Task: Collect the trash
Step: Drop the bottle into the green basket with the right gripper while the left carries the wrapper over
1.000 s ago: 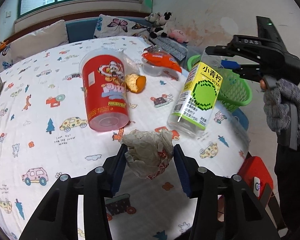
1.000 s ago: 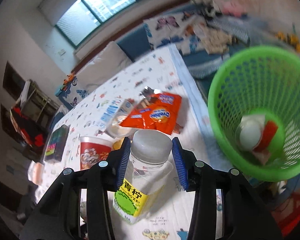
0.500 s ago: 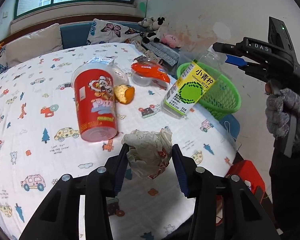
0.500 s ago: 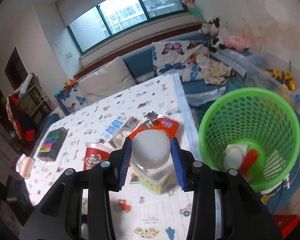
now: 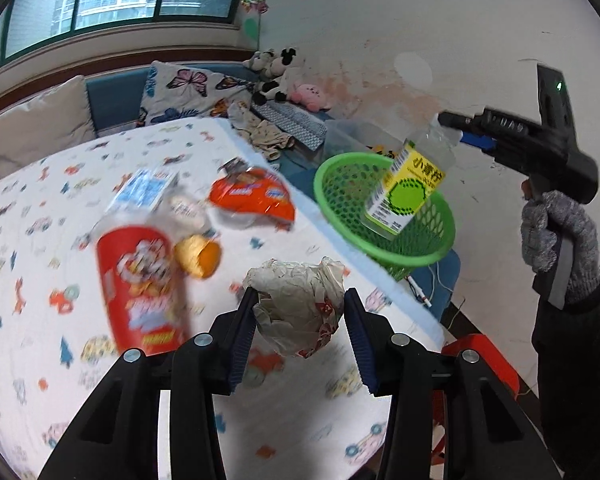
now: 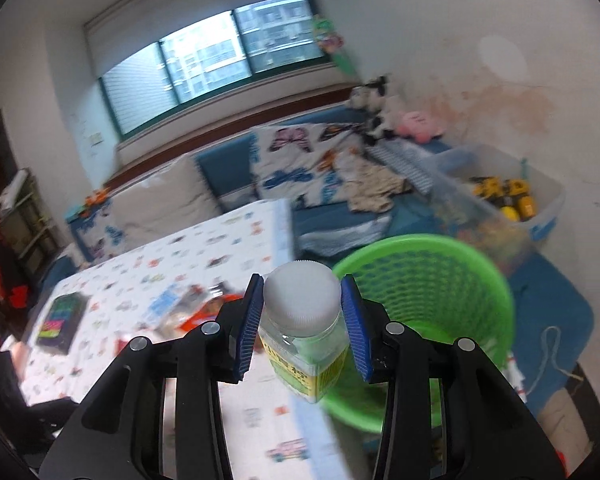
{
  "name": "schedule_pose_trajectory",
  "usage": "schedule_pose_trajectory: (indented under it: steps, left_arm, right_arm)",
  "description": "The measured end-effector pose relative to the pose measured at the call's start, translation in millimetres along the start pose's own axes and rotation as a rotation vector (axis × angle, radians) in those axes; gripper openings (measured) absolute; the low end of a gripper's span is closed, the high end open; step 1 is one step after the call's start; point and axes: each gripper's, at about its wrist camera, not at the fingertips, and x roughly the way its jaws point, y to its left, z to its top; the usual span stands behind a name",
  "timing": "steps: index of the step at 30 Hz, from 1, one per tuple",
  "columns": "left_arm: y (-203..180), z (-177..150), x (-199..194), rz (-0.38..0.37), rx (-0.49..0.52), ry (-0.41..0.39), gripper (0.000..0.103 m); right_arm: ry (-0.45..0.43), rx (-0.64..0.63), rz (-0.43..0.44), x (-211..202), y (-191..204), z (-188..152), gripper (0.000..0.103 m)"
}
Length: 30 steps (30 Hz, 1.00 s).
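Both grippers loaded, carried clear of the desk toward the basket.

Left gripper (image 5: 300,322): blue-padded fingers (image 5: 242,340) pinching crumpled white paper wrapper with red print (image 5: 298,312), held above printed white desk cloth (image 5: 28,200). Right gripper (image 6: 302,322): fingers (image 6: 356,334) clamped at neck of clear square plastic bottle with yellow-green label and white cap (image 6: 302,300), hanging tilted over round green plastic mesh basket (image 5: 432,248) at 2 o'clock from the wrapper, off the desk's edge. Gloved grey hand (image 5: 556,240) on right grip. On desk: red paper cup on its side (image 5: 142,288) at 9 o'clock, orange snack bag (image 5: 252,196) at 11, blurred.
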Motion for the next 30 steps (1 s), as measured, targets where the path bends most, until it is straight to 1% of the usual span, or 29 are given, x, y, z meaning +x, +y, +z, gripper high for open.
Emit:
schedule_pose_trajectory:
  steps: [3, 8, 14, 19, 22, 24, 28, 30]
  left_arm:
    - [-11.4, 16.0, 8.8, -0.010, 0.029, -0.006, 0.043]
    - [-24.9, 35.9, 23.5, -0.013, 0.063, -0.004, 0.043]
    - [-37.5, 55.7, 42.9, -0.022, 0.078, 0.007, 0.043]
    - [-49.2, 68.9, 61.5, -0.042, 0.083, 0.024, 0.043]
    - [-56.1, 73.0, 72.4, -0.047, 0.092, 0.034, 0.043]
    - [-60.8, 76.1, 79.8, -0.049, 0.095, 0.043, 0.043]
    - [-68.7, 82.6, 97.1, -0.069, 0.094, 0.063, 0.043]
    - [-72.9, 85.6, 104.2, -0.072, 0.103, 0.068, 0.043]
  right_arm:
    - [0.018, 0.020, -0.069, 14.8, -27.1, -1.1, 0.041]
    - [0.060, 0.017, -0.177, 41.0, -61.2, -16.4, 0.041]
    - [0.121, 0.001, -0.246, 72.1, -89.1, -35.8, 0.041]
    - [0.142, -0.005, -0.261, 90.6, -102.2, -42.5, 0.041]
    - [0.134, -0.005, -0.269, 95.2, -106.6, -42.7, 0.041]
    - [0.125, -0.005, -0.277, 94.4, -108.0, -41.7, 0.042]
    - [0.104, -0.005, -0.262, 86.1, -107.6, -38.9, 0.044]
    - [0.090, -0.006, -0.253, 78.0, -106.8, -38.3, 0.047]
